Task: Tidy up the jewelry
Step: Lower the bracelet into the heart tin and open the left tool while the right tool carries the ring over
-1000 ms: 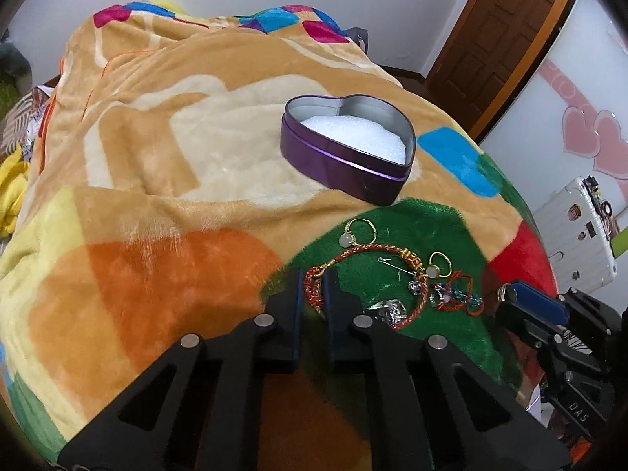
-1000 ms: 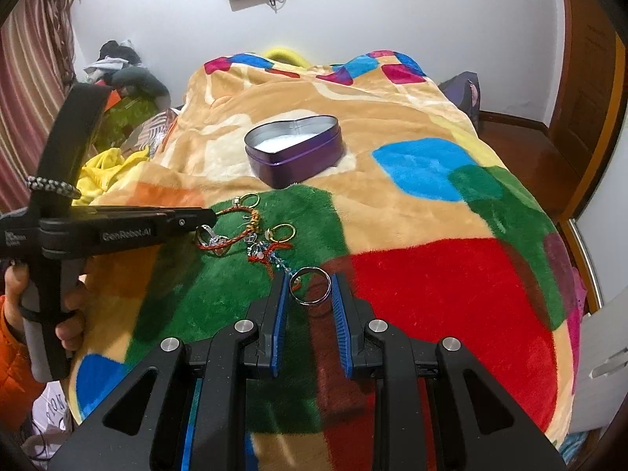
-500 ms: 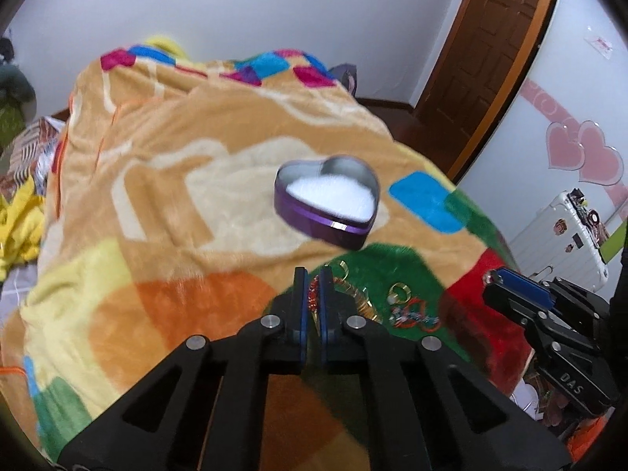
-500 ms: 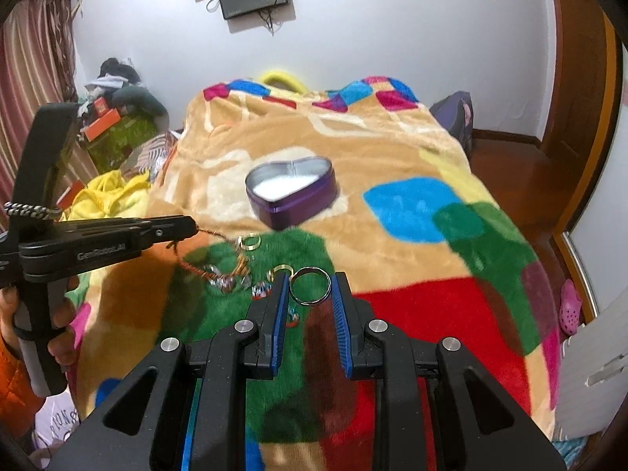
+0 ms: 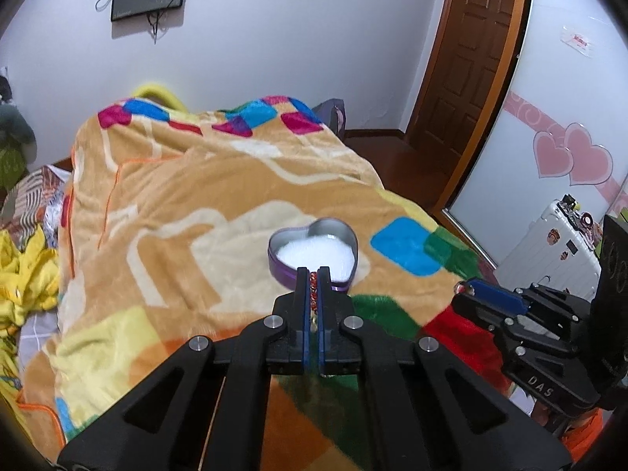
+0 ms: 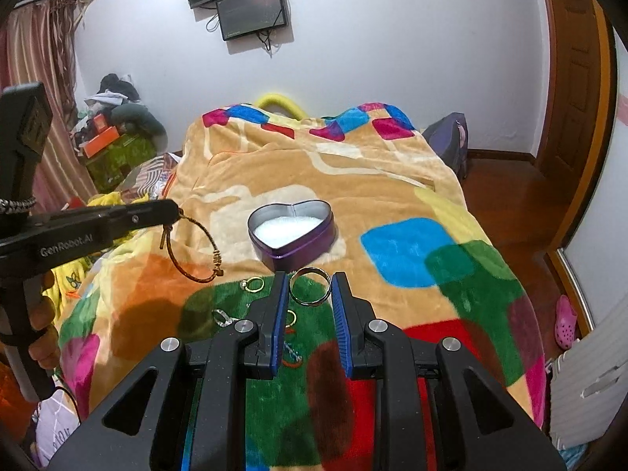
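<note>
Jewelry is split three ways at this moment: the red-and-gold braided cord bracelet (image 6: 192,253) hangs in the air from my left gripper (image 5: 313,274), its loop dangling clear of the patchwork fleece blanket (image 6: 392,196); the plain silver metal ring (image 6: 309,286) sits pinched between the blue pads of my right gripper (image 6: 309,288); the rest, a thin gold ring (image 6: 253,284) and a few small pieces I cannot make out well, lie on the green patch near the purple heart-shaped tin with white lining (image 6: 292,235). Left jaws are pressed nearly together on the cord; right jaws are parted only by the ring's width. Change since a second ago: the bracelet was lying on the green patch among the other pieces with my left fingers closing round one end; now it is lifted free, and both cameras sit higher, with the tin smaller in view. The silver ring has stayed gripped throughout. My reading: pick-up is done for both items, and the carry to the tin is next. The tin holds nothing yet that I can see.
</note>
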### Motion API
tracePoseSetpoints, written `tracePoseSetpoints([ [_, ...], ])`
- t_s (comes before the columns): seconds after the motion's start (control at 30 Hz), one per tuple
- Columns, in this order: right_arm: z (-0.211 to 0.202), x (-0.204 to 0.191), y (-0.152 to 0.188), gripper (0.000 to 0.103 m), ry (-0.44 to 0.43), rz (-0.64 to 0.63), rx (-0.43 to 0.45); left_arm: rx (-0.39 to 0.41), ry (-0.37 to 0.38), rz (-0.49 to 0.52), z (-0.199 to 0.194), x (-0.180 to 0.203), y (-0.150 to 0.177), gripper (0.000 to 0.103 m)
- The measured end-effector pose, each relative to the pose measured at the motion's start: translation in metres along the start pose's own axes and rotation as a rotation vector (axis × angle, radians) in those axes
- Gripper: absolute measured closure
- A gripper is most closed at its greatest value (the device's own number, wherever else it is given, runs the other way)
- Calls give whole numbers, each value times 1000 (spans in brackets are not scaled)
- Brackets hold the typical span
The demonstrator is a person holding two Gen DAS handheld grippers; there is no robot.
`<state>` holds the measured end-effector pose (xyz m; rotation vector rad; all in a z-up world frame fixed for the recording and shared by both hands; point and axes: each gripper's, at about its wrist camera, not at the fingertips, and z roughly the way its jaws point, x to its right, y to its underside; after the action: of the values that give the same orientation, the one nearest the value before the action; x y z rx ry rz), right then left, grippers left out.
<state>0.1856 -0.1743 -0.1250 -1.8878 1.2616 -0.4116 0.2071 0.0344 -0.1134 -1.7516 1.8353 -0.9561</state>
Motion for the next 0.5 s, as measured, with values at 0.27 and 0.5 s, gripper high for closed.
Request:
tracePoseSetpoints([
  [0.27, 7, 0, -13, 83, 2, -12, 16, 55, 4, 33, 0, 2, -25, 102],
  [0.5, 21, 0, -26, 83, 1, -26, 24, 71, 20, 57, 15, 6, -43, 102],
])
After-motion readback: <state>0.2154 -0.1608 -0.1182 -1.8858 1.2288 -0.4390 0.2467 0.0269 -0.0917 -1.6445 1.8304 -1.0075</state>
